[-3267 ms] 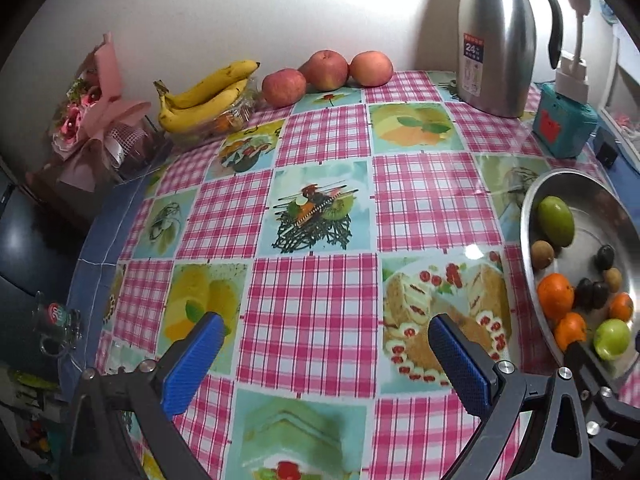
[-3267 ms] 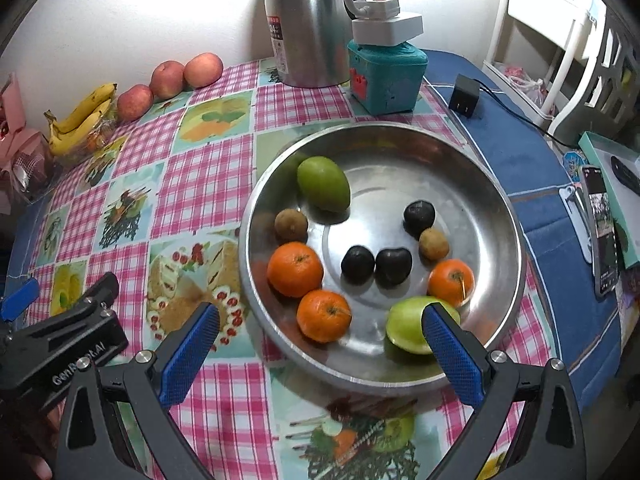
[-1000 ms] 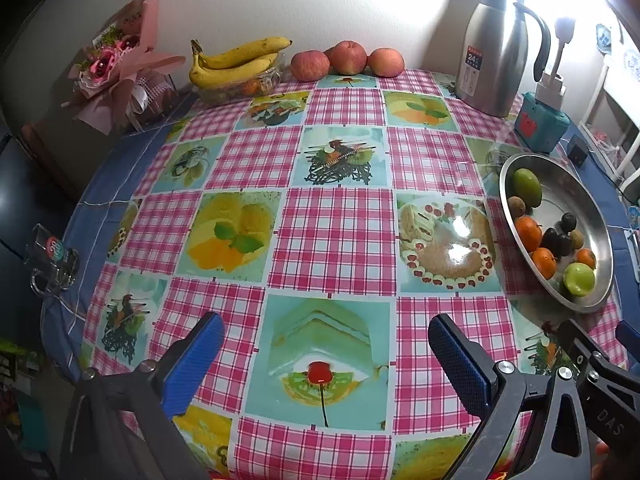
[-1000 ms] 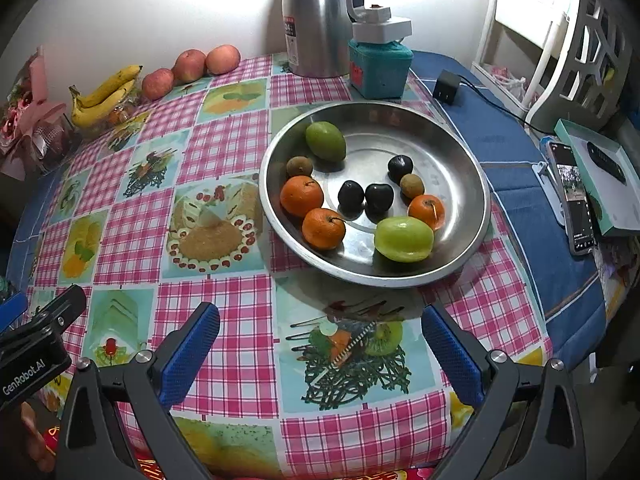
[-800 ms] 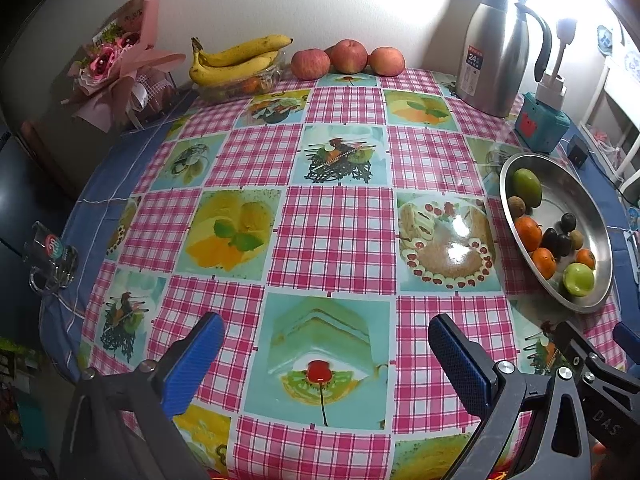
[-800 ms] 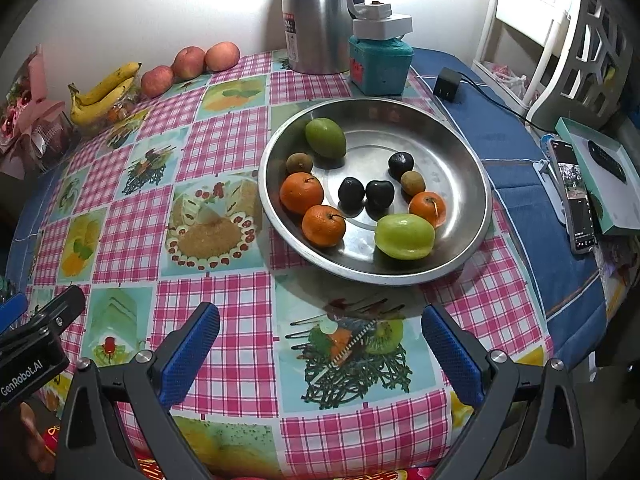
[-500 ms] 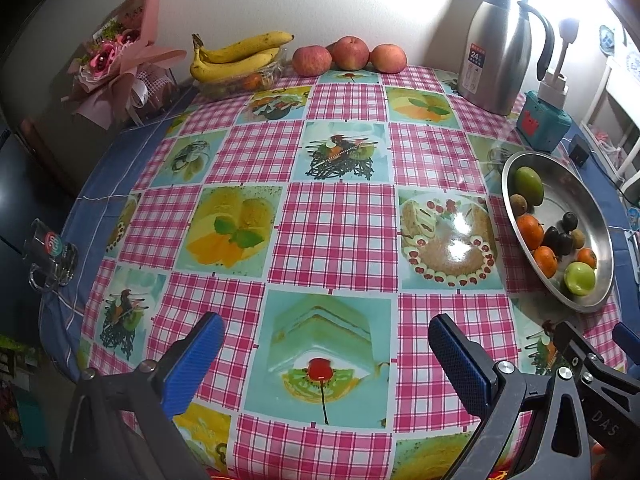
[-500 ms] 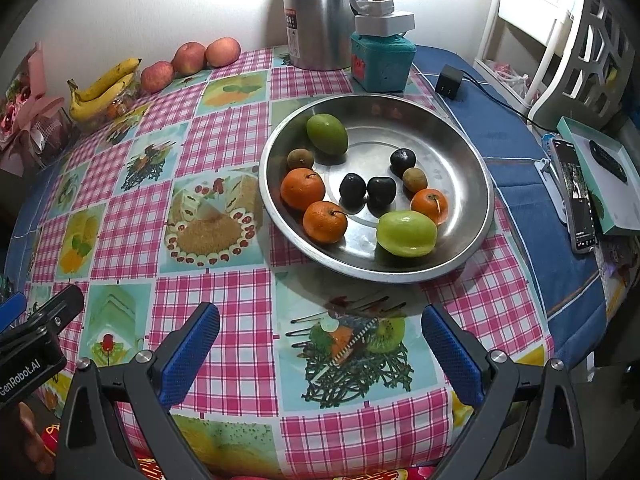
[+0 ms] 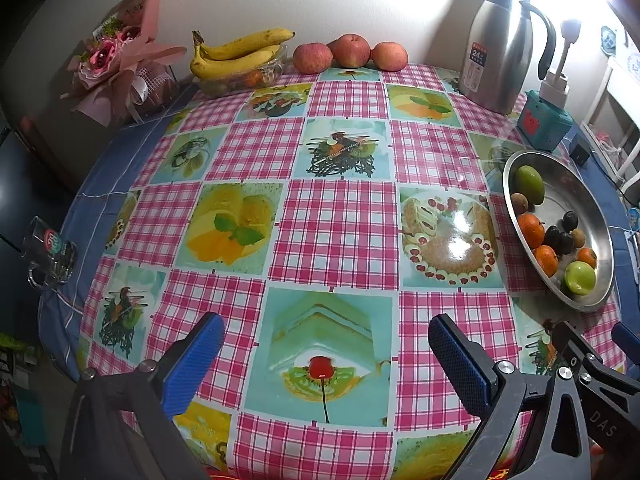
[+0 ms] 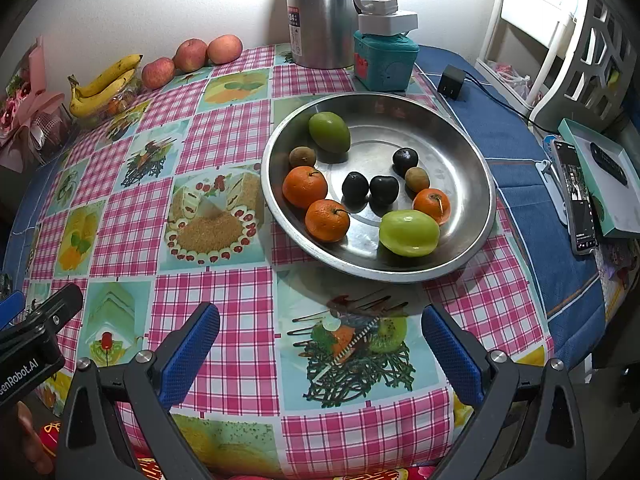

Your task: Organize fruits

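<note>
Both the left gripper (image 9: 326,354) and the right gripper (image 10: 320,344) are hovering wide apart, gripping nothing, over the bare checked tablecloth (image 9: 340,236). Ahead, the metal bowl (image 10: 468,152) is holding ten fruits; three apples (image 9: 350,53) and bananas (image 9: 240,54) are sitting along the far wall.

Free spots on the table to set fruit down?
Widest free patch: the checked cloth between the bananas and the steel bowl. Also free: the cloth in front of both open grippers, left and right. Crowded: the back edge with apples, the flask, and the bowl's left half.
</note>
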The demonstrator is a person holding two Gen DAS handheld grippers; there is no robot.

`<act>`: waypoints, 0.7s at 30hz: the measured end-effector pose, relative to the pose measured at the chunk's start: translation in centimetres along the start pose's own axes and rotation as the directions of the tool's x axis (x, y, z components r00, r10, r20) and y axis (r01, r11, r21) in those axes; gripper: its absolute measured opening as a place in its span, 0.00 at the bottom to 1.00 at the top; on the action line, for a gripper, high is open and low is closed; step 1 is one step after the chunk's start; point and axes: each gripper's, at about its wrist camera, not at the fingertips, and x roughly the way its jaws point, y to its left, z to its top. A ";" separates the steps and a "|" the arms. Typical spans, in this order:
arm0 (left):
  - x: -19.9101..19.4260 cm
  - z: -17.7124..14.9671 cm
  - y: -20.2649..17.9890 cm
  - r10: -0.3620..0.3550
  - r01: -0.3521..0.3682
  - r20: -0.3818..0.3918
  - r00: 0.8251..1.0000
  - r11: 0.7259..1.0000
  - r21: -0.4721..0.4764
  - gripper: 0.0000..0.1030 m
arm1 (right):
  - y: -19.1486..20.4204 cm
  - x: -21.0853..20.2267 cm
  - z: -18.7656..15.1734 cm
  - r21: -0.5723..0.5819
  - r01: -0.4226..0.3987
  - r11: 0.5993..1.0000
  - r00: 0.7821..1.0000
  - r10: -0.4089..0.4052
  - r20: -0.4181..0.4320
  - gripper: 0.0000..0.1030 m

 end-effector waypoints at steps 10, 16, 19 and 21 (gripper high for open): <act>0.0 -0.1 0.0 0.000 0.000 0.000 1.000 1.000 0.000 1.00 | 0.0 0.0 0.0 0.000 0.000 1.000 1.000 0.000 -0.001 0.98; 0.0 0.0 0.0 0.000 0.000 0.000 1.000 1.000 -0.001 1.00 | 0.0 0.1 0.0 -0.001 0.000 1.000 1.000 0.000 -0.002 0.98; 0.1 0.0 0.0 0.000 0.000 -0.001 1.000 1.000 0.000 1.00 | 0.1 0.1 -0.1 0.002 0.000 1.000 1.000 0.000 0.001 0.98; 0.0 0.0 0.0 0.000 0.000 0.000 1.000 1.000 0.000 1.00 | 0.0 0.2 -0.3 0.005 0.000 1.000 1.000 0.000 -0.002 0.98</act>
